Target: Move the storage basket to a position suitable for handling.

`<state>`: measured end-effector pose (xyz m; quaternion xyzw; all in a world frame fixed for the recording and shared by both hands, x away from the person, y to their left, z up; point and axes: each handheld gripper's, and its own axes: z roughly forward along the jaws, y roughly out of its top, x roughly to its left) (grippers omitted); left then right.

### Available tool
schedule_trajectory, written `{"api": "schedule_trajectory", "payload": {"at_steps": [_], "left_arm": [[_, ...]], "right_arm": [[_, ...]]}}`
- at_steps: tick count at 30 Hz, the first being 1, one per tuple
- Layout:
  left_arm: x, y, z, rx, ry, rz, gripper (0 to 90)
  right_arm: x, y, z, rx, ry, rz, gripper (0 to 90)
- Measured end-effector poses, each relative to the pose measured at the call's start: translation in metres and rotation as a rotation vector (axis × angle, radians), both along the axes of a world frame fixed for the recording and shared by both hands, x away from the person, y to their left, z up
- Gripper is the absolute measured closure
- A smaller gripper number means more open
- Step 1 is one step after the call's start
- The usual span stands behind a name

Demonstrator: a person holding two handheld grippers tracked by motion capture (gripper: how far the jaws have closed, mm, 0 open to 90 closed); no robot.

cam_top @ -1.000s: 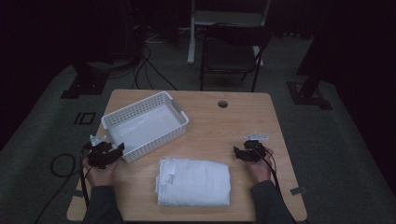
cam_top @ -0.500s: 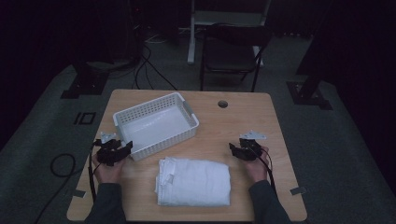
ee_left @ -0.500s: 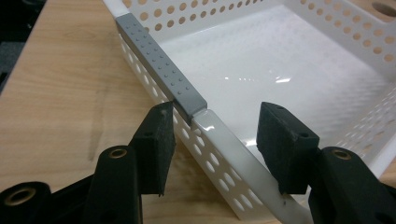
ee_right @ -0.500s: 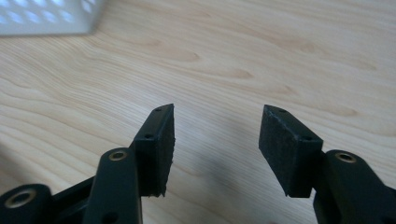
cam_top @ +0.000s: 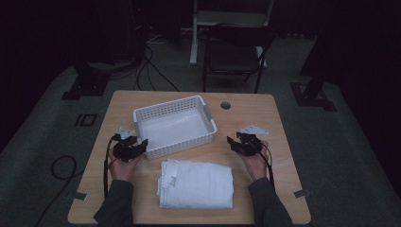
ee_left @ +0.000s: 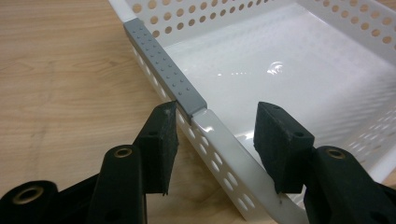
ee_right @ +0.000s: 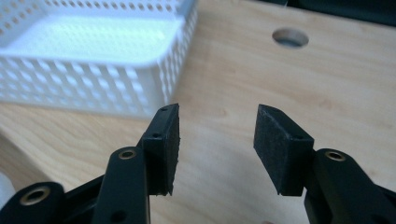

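Note:
A white perforated basket (cam_top: pixel 168 105) with grey handle strips stands on the wooden table (cam_top: pixel 279 189). My left gripper (cam_top: pixel 141 143) is at the basket's near left corner. In the left gripper view, the basket's rim (ee_left: pixel 224 144) runs slantwise between the jaws of my left gripper (ee_left: pixel 215 140). One pad touches the wall's outside and the other hangs inside, a little off it. These jaws have just been closing. My right gripper (cam_top: pixel 232 141) hovers over bare wood to the right of the basket (ee_right: pixel 93 79). Its jaws have just been closing, and my right gripper (ee_right: pixel 217 140) holds nothing.
A folded white towel (cam_top: pixel 196 184) lies at the table's front middle, between the two forearms. A round cable hole (cam_top: pixel 225 105) sits near the far edge. A dark chair (cam_top: pixel 236 52) stands beyond the table, with cables on the floor at the left.
The basket has slid to the right and turned squarer to the table, with my left gripper moving along at its corner. My right gripper has shifted left and risen a little.

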<state>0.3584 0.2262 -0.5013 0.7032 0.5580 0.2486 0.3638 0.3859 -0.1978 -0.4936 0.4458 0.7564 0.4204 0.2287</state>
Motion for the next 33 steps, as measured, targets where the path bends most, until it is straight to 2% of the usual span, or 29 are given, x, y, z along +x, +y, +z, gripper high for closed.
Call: {"api": "schedule_trajectory", "payload": {"at_steps": [6, 14, 18, 23, 27, 33], "left_arm": [[0.008, -0.015, 0.001, 0.012, -0.001, -0.038, 51.2], [0.017, -0.038, 0.001, 0.017, -0.005, -0.086, 53.2], [0.02, -0.044, 0.0, 0.024, -0.007, -0.101, 54.7], [0.022, -0.048, 0.0, 0.028, -0.007, -0.106, 56.2], [0.025, -0.049, 0.001, 0.039, -0.007, -0.104, 57.0], [0.032, -0.046, -0.001, 0.017, 0.007, -0.084, 58.9]], "right_arm": [[0.006, 0.0, 0.01, 0.044, -0.018, -0.019, 49.9], [0.012, 0.004, 0.011, 0.059, -0.019, -0.045, 49.8], [0.014, 0.007, 0.006, 0.019, -0.014, -0.06, 49.4], [0.015, 0.006, 0.002, 0.026, 0.018, -0.052, 51.3], [0.016, 0.007, -0.003, 0.01, 0.051, -0.064, 56.8], [0.016, 0.007, -0.005, 0.006, 0.062, -0.071, 63.3]]}}
